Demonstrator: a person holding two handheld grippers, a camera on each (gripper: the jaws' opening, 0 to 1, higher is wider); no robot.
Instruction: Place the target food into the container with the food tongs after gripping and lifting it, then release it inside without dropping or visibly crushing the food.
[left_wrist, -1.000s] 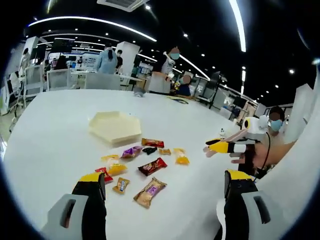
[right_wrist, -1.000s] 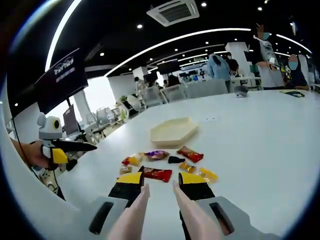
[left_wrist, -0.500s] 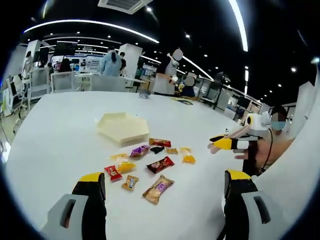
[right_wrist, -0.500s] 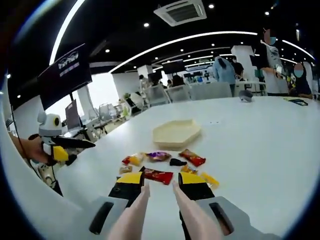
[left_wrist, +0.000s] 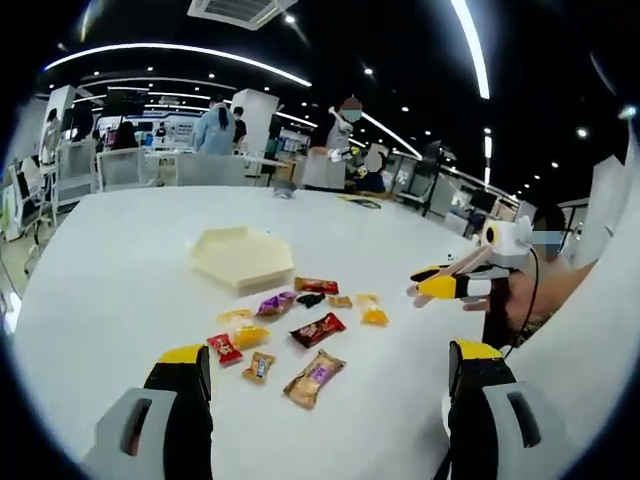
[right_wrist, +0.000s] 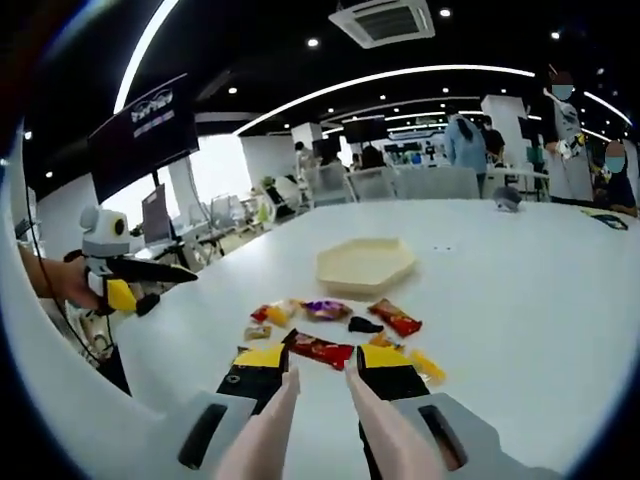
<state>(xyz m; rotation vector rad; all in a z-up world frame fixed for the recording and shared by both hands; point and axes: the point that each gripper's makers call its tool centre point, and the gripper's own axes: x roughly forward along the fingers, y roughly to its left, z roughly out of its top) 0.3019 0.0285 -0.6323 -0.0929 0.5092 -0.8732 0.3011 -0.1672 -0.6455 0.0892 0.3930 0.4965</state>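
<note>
We can read no brand on any wrapper; the print is too small and blurred, and the white lettering on the dark hanging screen (right_wrist: 143, 123) is likewise illegible. The food lies as a loose scatter of small wrapped snacks out on the wide white counter (left_wrist: 110, 260), well away from its edges; we cannot tell which one is the target. Among them we see a long tan-gold packet (left_wrist: 314, 377) nearest the left tongs, a small orange-brown packet (left_wrist: 258, 367) just beside it, a small red packet (left_wrist: 224, 347), a dark red bar wrapper (left_wrist: 318, 329), a yellow wrapped sweet (left_wrist: 250, 335), a purple wrapper (left_wrist: 273, 303), a small black wrapper (left_wrist: 310, 299), a red-orange bar wrapper (left_wrist: 316, 286) and an orange-yellow sweet (left_wrist: 375, 317); none touches either pair of tongs. The pale cream hexagonal shallow tray (left_wrist: 241, 257) sits on the counter just beyond the snacks, towards the far edge; nothing lies in it.

The left tongs (left_wrist: 330, 372) hang above the counter's near side with their black, yellow-tipped jaws spread wide and nothing between them. The right tongs (right_wrist: 318, 360) hover just short of the dark red bar wrapper, their yellow-tipped jaws and the two long pale blades they carry set a narrow gap apart; nothing is pinched. A person's hand (left_wrist: 515, 305) holds the right tongs at the counter's right edge.
</note>
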